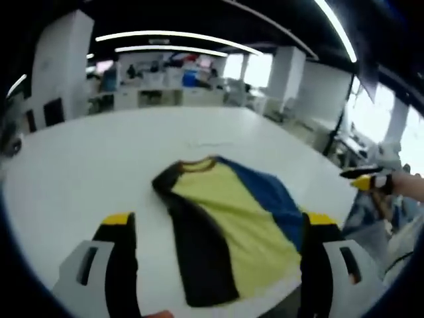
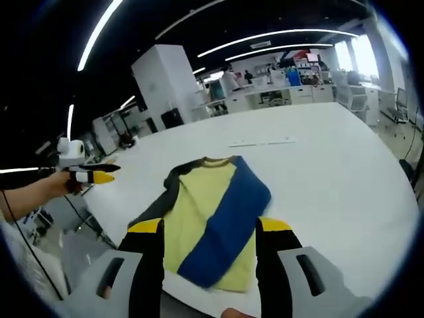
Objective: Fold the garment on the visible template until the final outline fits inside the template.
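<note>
A garment (image 1: 232,228) with a yellow middle, a black side and a blue side lies flat on the white table (image 1: 99,159), collar away from me and hem at the near edge. My left gripper (image 1: 220,220) hovers open in front of it, one jaw on each side, holding nothing. In the right gripper view the garment (image 2: 212,212) lies between the open jaws of my right gripper (image 2: 209,225), also above the near edge. The right gripper (image 1: 366,179) enters the left gripper view from the right, and the left gripper (image 2: 93,175) shows at the left, held by a hand (image 2: 40,192). Faint thin marks (image 2: 262,142) lie on the table beyond the collar.
The table (image 2: 344,172) stretches wide and bare around the garment. Beyond it stand white pillars (image 2: 169,83), desks and shelves (image 1: 165,86) of an office. A thin cable (image 2: 26,258) hangs at the left, off the table's edge.
</note>
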Demonstrator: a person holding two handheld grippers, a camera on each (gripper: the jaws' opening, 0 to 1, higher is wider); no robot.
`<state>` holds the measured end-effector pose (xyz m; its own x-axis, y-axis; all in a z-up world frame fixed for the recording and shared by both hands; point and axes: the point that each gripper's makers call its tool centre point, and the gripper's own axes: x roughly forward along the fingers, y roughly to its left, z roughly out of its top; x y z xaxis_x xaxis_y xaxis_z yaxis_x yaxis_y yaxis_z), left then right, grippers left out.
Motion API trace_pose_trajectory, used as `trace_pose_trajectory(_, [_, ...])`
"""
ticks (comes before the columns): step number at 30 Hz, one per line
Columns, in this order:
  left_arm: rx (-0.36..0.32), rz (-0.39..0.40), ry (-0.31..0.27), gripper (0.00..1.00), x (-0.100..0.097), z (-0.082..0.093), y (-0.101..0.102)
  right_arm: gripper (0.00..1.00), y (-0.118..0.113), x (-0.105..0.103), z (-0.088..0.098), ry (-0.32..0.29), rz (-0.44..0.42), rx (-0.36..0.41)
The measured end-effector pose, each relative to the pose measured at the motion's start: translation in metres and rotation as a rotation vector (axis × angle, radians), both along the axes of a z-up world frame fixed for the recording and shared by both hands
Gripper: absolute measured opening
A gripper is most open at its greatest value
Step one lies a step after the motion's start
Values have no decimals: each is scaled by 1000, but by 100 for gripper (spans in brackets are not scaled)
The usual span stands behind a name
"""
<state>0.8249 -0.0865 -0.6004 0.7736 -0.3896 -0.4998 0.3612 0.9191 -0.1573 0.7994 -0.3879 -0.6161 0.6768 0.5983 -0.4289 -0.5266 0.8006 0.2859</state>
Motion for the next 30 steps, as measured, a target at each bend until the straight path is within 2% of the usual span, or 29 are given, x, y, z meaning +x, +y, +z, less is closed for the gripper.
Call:
trace_pose_trajectory(4, [-39,15,15,99,-24,2,-3,56,-6,-12,0,-2,-10,-1])
trace_pose_trajectory(6, [-35,18,16,99,-33,2,-4,56,-8,-18,0,-3,-17,-2])
trace_pose_trajectory(13, [-48,24,9,99,-56,10,-3,56,-11,-33,3,-8,-24,-5])
trace_pose_trajectory(22, [-68,44,11,99,-68,11,2,56,-9,-42,3,-7,-22,-8])
trace_pose_trajectory(30, [-96,49,24,99,-74,7,-3,56,-5,-43,1,-3,-2,-17])
